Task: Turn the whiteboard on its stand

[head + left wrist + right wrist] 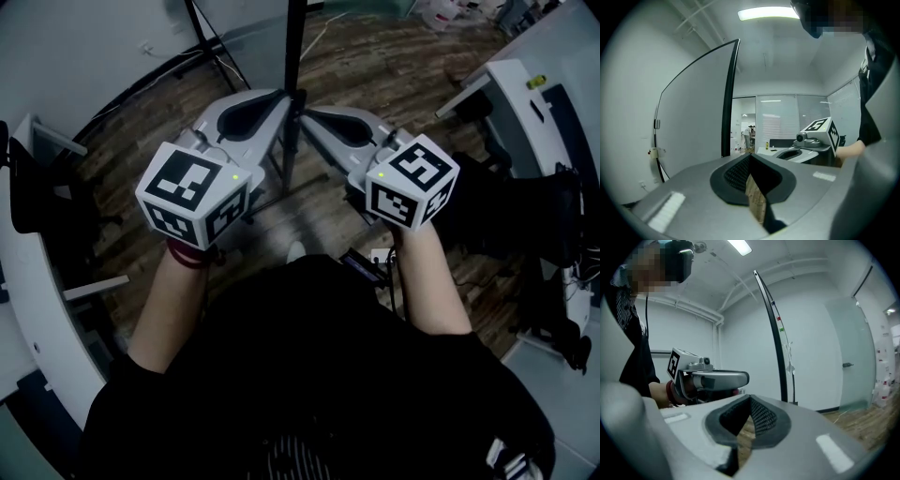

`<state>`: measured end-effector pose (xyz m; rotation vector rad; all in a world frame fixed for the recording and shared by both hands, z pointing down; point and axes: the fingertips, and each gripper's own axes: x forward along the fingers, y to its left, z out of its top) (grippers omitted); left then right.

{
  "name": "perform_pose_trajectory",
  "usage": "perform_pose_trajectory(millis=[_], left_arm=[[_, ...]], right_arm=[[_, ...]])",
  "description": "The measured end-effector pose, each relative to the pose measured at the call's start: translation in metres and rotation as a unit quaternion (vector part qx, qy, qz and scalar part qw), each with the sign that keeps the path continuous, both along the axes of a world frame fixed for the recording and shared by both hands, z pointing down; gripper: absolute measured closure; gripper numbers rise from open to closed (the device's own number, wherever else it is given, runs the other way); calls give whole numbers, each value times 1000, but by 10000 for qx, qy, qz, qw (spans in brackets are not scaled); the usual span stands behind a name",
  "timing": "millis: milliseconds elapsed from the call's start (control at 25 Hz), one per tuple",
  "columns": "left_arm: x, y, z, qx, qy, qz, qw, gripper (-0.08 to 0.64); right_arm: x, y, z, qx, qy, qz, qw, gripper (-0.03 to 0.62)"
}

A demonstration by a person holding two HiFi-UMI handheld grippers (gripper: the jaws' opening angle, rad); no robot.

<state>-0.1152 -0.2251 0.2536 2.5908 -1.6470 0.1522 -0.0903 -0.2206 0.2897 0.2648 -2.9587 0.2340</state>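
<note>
The left hand-held gripper (750,156) was clenched on nothing, its tips meeting just short of the whiteboard (693,108), whose pale face stretched away to that side. The board itself stood on the wooden floor (375,84) directly ahead of the person, its long axis upright from floor toward ceiling. It was edge-on, the thin black edge (295,56) pointing back at the person and the flat faces looking out to either side. To the right of that edge the right hand-held gripper (750,398) was likewise clenched and empty. The two grippers flanked the edge from either side. Whether either tip touched it could not be told. Judged from this, the turn looked partway at most. Neither jaw gripped the frame, so any further swing would have to come from pushing it.
</note>
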Motion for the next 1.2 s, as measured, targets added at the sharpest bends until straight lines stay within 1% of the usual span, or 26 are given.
perform_pose_trajectory(millis=[120, 360, 640, 760, 840, 1040, 1200], left_arm=[[-1, -20, 8, -85, 91, -123, 9998, 558], [1, -46, 17, -160, 106, -307, 9993, 558], [-22, -55, 25, -216, 141, -441, 9987, 558], [-32, -57, 35, -324, 310, -482, 9978, 558], [-33, -63, 33, -304, 346, -422, 9980, 558], [-23, -70, 28, -258, 274, -121, 9992, 558], [-29, -70, 28, -227, 270, -18, 9994, 558]], right_arm=[[3, -18, 3, 32, 17, -59, 10000, 591], [10, -50, 9, -144, -98, -153, 9997, 591], [-5, -67, 6, -158, -209, -152, 9995, 591], [-7, -73, 3, -97, -214, -56, 9997, 591], [-9, -77, -1, -66, -241, 26, 9997, 591], [-14, -78, -8, 48, -233, 160, 9996, 591], [-24, -81, -14, 103, -301, 318, 9990, 591]])
